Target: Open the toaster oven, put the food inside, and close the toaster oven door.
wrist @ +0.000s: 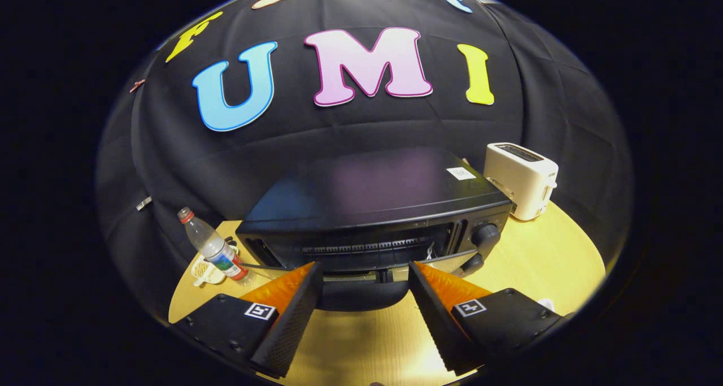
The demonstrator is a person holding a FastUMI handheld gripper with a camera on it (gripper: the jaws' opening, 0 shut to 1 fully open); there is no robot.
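Observation:
The black toaster oven (373,205) stands on the wooden table (542,261) just beyond my fingers. Its door (358,295) looks folded down toward me, and the wire rack (361,247) inside is visible. Two knobs (484,236) sit on its right front. My gripper (366,268) is open, a finger on each side of the lowered door's front edge, and neither one presses on it. A small white dish (204,271) with pale food lies left of the oven; what the food is I cannot tell.
A clear plastic water bottle (212,247) leans next to the dish at the table's left edge. A white slot toaster (522,185) stands behind the oven's right corner. Bare table lies to the right of the oven and under my fingers.

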